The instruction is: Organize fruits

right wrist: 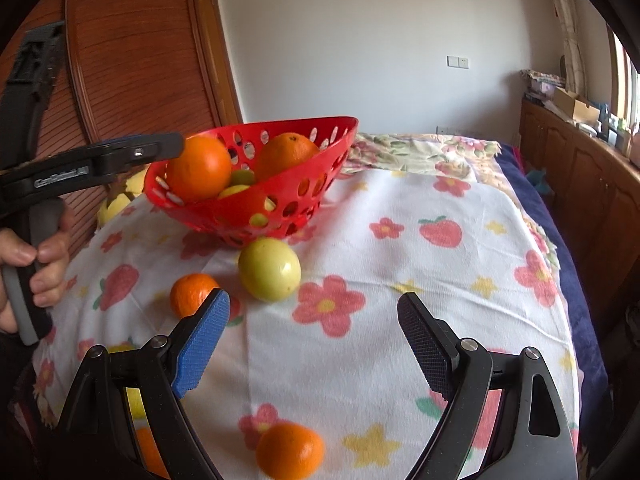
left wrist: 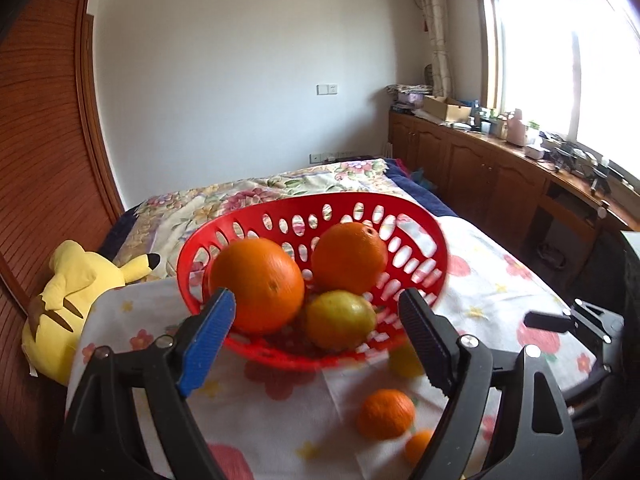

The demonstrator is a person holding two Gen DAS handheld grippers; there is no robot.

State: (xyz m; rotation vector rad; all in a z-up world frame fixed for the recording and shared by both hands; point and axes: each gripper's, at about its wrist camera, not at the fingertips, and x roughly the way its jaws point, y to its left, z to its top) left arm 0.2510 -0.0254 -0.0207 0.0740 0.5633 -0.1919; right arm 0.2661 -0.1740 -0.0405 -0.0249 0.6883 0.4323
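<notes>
A red perforated basket (left wrist: pixel 420 224) (right wrist: pixel 320 184) stands tilted on the flowered cloth, holding two big oranges (left wrist: pixel 258 284) (left wrist: pixel 350 258) and a yellow-green fruit (left wrist: pixel 340 320). My left gripper (left wrist: pixel 316 308) is open, its jaws on either side of the basket's near edge; it also shows in the right wrist view (right wrist: pixel 160 148) beside the basket. My right gripper (right wrist: pixel 314 312) is open and empty above the cloth. In front of it lie a yellow-green fruit (right wrist: pixel 270 269), a small orange (right wrist: pixel 192 294) and another small orange (right wrist: pixel 289 454). Loose fruit (left wrist: pixel 386 414) also lies below the left gripper.
A yellow plush toy (left wrist: pixel 68 300) lies at the bed's left edge beside the wooden wardrobe (left wrist: pixel 44 152). Wooden cabinets (left wrist: pixel 500 168) with clutter run along the right under the window. A floral quilt (right wrist: pixel 424 152) lies behind the cloth.
</notes>
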